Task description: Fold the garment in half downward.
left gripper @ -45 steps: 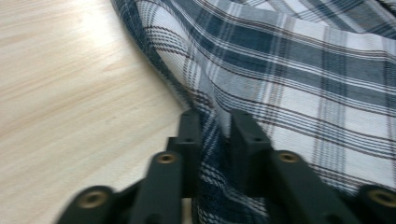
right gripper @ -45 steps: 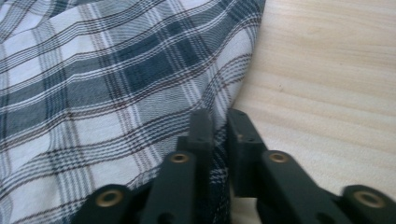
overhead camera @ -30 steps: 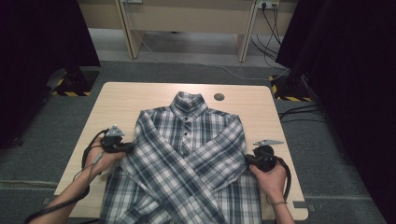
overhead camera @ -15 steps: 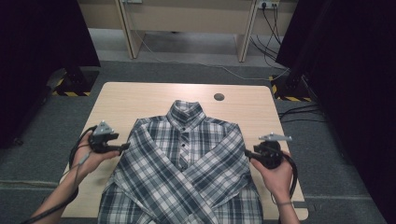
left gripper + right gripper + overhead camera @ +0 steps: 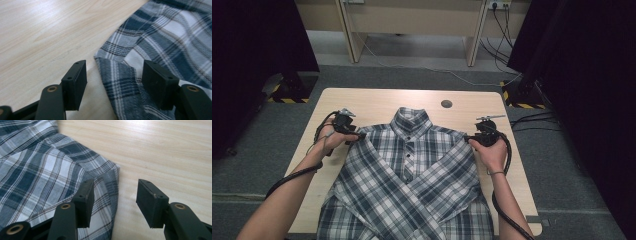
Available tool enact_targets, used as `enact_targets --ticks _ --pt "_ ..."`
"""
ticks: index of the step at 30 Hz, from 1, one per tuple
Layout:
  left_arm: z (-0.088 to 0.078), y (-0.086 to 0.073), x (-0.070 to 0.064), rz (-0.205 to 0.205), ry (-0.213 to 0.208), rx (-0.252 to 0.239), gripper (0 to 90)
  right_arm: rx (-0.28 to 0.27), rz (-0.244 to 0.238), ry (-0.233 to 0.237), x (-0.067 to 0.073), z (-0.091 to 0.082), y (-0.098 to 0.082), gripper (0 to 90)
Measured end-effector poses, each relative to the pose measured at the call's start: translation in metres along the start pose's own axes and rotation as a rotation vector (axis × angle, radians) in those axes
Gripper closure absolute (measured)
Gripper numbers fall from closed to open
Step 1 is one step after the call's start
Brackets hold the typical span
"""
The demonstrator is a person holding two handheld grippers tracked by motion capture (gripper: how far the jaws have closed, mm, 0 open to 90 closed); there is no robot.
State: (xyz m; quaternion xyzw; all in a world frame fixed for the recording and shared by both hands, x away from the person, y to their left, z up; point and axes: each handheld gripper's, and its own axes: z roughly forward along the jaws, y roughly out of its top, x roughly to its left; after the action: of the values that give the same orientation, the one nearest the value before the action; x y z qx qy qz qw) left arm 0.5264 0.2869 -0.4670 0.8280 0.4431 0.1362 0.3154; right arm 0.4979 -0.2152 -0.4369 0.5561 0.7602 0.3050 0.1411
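Both grippers at the shoulders of a plaid shirt on the bench

The plaid shirt [image 5: 407, 185] lies flat, front up, on the wooden bench [image 5: 377, 102], collar pointing away from the person and both sleeves crossed over its chest. The left gripper [image 5: 357, 135] sits at the shirt's left shoulder edge; its jaws have just been opening and now stand wide, with the folded shoulder edge lying between the fingers [image 5: 75, 85] but not pinched. The right gripper [image 5: 471, 139] is at the opposite shoulder, its jaws likewise just opened wide, one of its fingers [image 5: 85, 202] over the cloth, the other over bare wood.
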Motion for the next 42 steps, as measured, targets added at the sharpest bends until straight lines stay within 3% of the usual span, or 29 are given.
enact_targets --ticks 5,10,13,16,20,22,28,34,42 --pt "0.001 0.000 -0.001 0.014 0.004 -0.012 42.8 0.030 -0.003 -0.007 -0.004 0.013 0.006 50.0" --pt "0.000 -0.002 -0.006 0.022 -0.021 -0.033 61.7 0.063 -0.022 -0.014 -0.002 0.024 0.007 56.5" --pt "0.000 -0.003 -0.006 0.000 -0.045 -0.041 72.8 0.051 -0.042 -0.015 0.001 0.028 0.005 63.5" --pt "0.001 -0.003 -0.006 -0.038 -0.061 -0.042 81.5 0.041 -0.060 -0.004 0.004 0.029 0.004 77.3" --pt "0.001 -0.001 -0.003 -0.103 -0.058 -0.039 84.6 0.054 -0.039 0.010 0.005 0.029 0.006 84.5" --pt "0.001 0.002 -0.002 -0.115 -0.043 -0.040 85.0 0.063 -0.040 0.004 0.006 0.029 0.008 85.2" --pt "-0.009 0.023 0.002 -0.152 -0.003 -0.099 85.2 -0.004 -0.027 -0.021 0.007 0.021 0.024 85.5" --pt "-0.025 0.051 0.005 -0.152 0.054 -0.182 85.3 -0.098 -0.025 -0.057 0.009 0.006 0.048 85.6" --pt "-0.051 0.087 0.010 -0.158 0.093 -0.279 85.4 -0.196 -0.017 -0.083 0.009 -0.017 0.085 85.6"
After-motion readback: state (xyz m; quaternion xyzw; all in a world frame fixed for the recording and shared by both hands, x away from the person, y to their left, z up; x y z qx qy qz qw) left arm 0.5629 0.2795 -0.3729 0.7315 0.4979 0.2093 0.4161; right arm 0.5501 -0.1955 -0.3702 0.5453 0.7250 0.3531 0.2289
